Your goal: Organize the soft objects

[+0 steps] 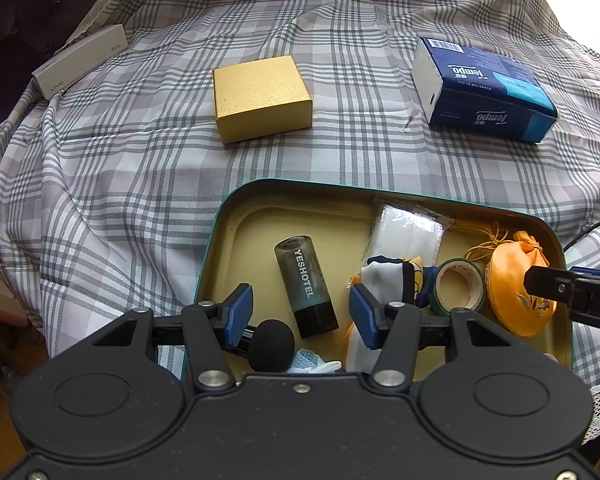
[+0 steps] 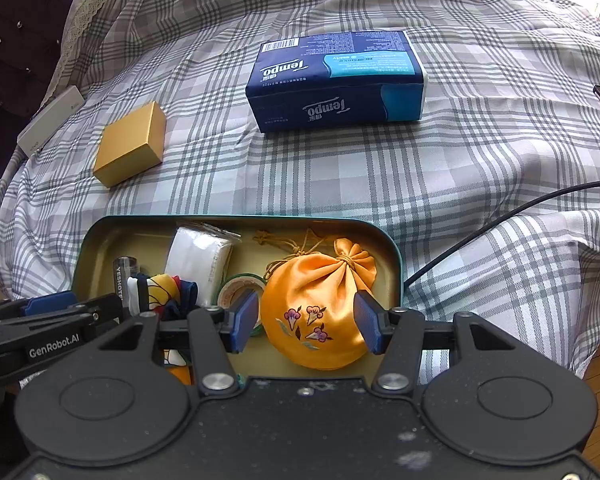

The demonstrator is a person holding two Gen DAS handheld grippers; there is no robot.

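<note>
Right gripper point(image 2: 306, 322) spread wide, blue pads flanking orange satin drawstring pouch point(image 2: 314, 312), not visibly pressing: looks poised to take or just freed it. Left gripper point(image 1: 301, 314) also wide, empty, over dark cylindrical YESHOTEL bottle point(image 1: 306, 286).

Pouch lies in shallow teal-rimmed tin tray point(image 2: 100, 236), at 3 o'clock end. Patterned silk scarf point(image 2: 162, 290), green tape roll point(image 1: 460, 286), white packet point(image 2: 196, 262) crowd tray middle, 12 o'clock side.

Beyond tray on plaid cloth point(image 2: 340, 172): gold cardboard box point(image 1: 262, 98) at 11 o'clock, blue Tempo tissue pack point(image 2: 336, 80) at 1 o'clock.

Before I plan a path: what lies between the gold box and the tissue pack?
Only bare checked cloth between gold box and tissue pack, in both views.
</note>
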